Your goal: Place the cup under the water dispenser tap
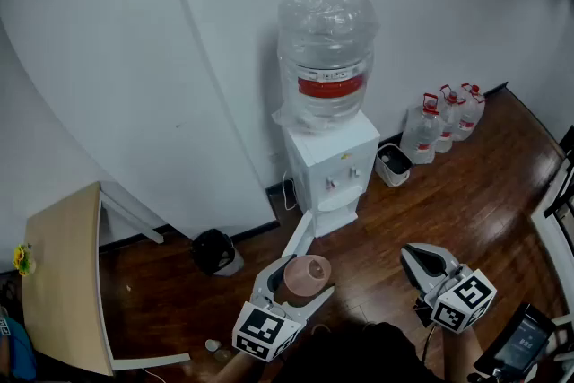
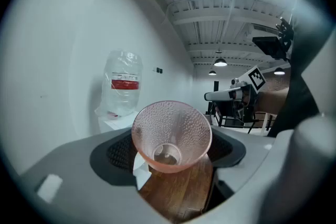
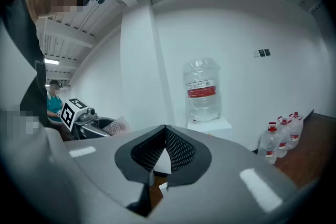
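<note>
My left gripper (image 1: 301, 272) is shut on a pink dimpled plastic cup (image 1: 310, 271), low in the middle of the head view. In the left gripper view the cup (image 2: 171, 132) lies on its side between the pads, its mouth turned towards the camera. The white water dispenser (image 1: 330, 159) stands against the wall beyond it, with a big clear bottle (image 1: 325, 54) on top and its taps (image 1: 341, 182) on the front. The cup is well short of the taps. My right gripper (image 1: 414, 257) hovers at the lower right, shut on nothing (image 3: 165, 148).
Several water jugs (image 1: 446, 119) and a small white bin (image 1: 393, 164) stand right of the dispenser. A black bin (image 1: 215, 251) sits left of it, and a wooden table (image 1: 63, 282) stands at the far left. The floor is dark wood.
</note>
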### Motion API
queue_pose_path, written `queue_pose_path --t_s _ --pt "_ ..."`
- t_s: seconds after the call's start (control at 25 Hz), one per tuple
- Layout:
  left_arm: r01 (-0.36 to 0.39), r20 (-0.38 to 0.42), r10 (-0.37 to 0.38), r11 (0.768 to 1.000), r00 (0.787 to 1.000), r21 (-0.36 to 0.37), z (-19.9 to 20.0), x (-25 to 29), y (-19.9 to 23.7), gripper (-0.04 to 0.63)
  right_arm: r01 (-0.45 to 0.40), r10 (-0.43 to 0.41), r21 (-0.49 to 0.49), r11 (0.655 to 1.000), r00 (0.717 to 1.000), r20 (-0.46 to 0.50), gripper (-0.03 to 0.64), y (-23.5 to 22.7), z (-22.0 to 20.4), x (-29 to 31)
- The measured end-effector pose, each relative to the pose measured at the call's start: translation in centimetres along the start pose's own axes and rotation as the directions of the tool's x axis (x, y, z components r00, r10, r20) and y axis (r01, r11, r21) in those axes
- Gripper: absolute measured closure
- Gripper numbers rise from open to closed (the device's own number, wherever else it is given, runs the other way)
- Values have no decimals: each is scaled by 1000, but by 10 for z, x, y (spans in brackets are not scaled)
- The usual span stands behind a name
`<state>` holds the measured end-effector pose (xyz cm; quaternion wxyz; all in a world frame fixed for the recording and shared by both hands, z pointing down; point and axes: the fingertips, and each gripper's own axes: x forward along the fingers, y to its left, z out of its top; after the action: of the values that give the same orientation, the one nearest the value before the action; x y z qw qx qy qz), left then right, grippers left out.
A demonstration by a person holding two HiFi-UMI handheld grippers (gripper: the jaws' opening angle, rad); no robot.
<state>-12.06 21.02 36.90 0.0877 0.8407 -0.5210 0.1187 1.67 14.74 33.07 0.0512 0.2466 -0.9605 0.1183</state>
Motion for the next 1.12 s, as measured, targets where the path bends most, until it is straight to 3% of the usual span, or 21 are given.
queue_pose_path --t_s 0.4,0.56,0.72,1.12 --pt "26 -76 -27 999 997 -26 -35 45 48 209 17 -17 22 1000 999 -32 615 -25 -15 40" --pt "26 -132 -29 999 991 -26 -53 98 67 209 5 -4 40 999 999 -42 615 -61 -24 61" --pt "-14 -164 -3 995 986 -99 -74 154 86 209 -22 24 50 999 999 -42 615 -105 -22 81" --pt "-49 -285 28 997 958 -65 -122 308 122 209 -96 104 81 992 989 -102 615 -215 -31 118"
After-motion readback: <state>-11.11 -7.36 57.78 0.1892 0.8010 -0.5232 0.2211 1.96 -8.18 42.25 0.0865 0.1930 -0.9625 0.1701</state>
